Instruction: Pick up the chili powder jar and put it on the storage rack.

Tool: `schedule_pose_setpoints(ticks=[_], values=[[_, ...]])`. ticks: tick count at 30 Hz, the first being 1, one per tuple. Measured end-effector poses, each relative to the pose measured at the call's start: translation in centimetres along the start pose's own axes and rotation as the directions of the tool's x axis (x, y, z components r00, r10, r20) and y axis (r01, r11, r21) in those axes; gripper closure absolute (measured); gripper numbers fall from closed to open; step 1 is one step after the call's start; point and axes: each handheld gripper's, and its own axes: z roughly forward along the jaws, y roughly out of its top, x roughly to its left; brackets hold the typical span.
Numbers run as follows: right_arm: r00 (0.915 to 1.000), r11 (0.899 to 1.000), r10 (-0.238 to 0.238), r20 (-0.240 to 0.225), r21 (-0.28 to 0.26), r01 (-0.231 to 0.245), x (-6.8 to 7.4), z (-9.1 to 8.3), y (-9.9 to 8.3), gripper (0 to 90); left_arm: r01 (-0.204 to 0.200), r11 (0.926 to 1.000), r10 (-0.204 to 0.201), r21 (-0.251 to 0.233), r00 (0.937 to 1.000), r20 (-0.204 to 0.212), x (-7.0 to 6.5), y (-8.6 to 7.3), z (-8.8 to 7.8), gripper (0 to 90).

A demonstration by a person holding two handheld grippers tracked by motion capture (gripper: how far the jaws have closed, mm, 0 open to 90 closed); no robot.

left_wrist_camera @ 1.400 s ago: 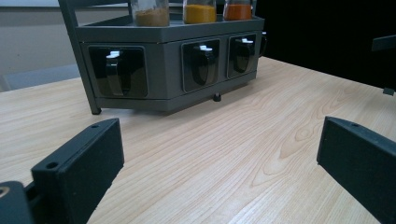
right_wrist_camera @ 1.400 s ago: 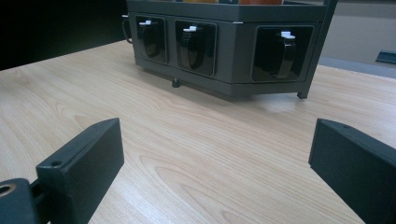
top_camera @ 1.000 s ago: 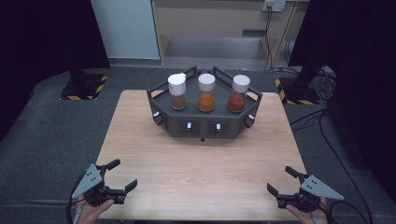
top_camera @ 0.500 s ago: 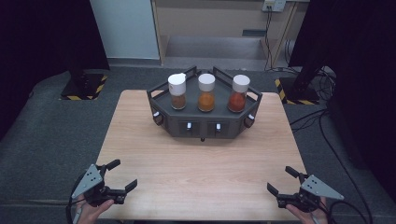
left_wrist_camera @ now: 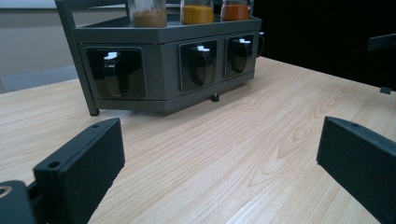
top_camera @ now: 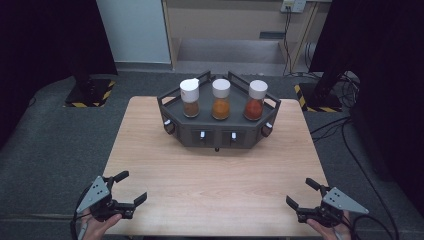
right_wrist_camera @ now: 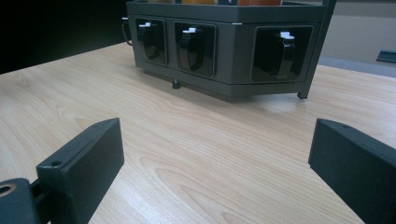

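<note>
Both hands sit low at the near edge of the table [top_camera: 215, 175], and nothing is in hand: the left gripper [top_camera: 131, 189] has its fingers [left_wrist_camera: 81, 161] spread wide over bare wood, and the right gripper [top_camera: 300, 192] is spread just as wide, holding nothing. Well ahead of them, toward the far side of the table, stands the dark rack [top_camera: 218, 130], its angled front carrying small drawers with looped handles [left_wrist_camera: 198, 63] and its top shelf carrying three white-capped spice jars in a row: the brown jar [top_camera: 190, 98] on the left, the yellow-orange jar [top_camera: 221, 99] in the middle, the red jar [top_camera: 255, 100] on the right. By the look of it the work has not begun; every jar is upright on the shelf, every drawer looks closed, and both grippers are well apart from the rack. There is a broad stretch of open wood between the grippers and the rack for a straight approach. The tighter spots are the raised rails around the shelf and the jars standing close together, while the rack leaves only narrow margins at the table's far edge.
</note>
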Motion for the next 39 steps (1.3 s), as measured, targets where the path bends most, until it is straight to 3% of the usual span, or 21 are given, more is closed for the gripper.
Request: schedule_pose_setpoints(ticks=[24,39], values=[[0.9997,1.000,0.017,0.016,-0.013,-0.017,-0.06,-0.22,-0.20,2.3,0.005,0.9999,-0.005,-0.013,0.9999,-0.013,0.05,-0.08,-0.15,0.0],[0.9999,1.000,0.012,0.003,-0.016,-0.012,-0.36,-0.15,-0.24,2.3,-0.001,0.9999,0.001,-0.017,1.0000,-0.002,0.23,-0.02,0.06,0.0]])
